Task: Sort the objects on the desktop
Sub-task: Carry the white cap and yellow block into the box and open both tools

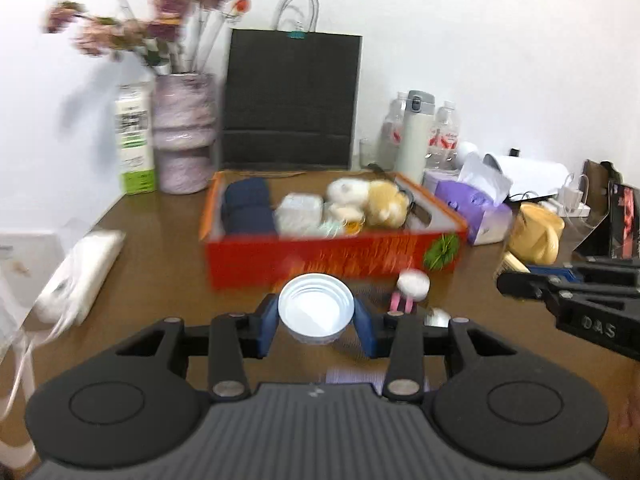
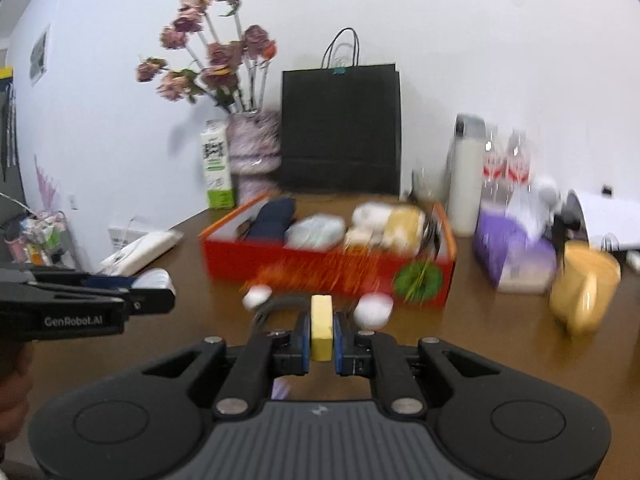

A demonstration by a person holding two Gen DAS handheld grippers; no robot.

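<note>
Colours across the brown wooden bench (image 1: 160,248)

At 12 o'clock a matte black paper bag (image 1: 292,100) stands behind the orange-red cardboard box (image 1: 320,258), whose front shows a green leafy print at its 4 o'clock corner. A mottled pink-and-white vase (image 1: 182,132) holds dusty-pink flowers (image 1: 168,0) at 10 o'clock. At 2 o'clock sit a purple tissue box (image 1: 476,208) and a yellow mug (image 2: 584,284). Blue-padded black fingers (image 1: 268,328) flank a white ribbed round lid (image 1: 316,306); others (image 2: 306,336) flank a pale yellow block (image 2: 321,326).
</note>
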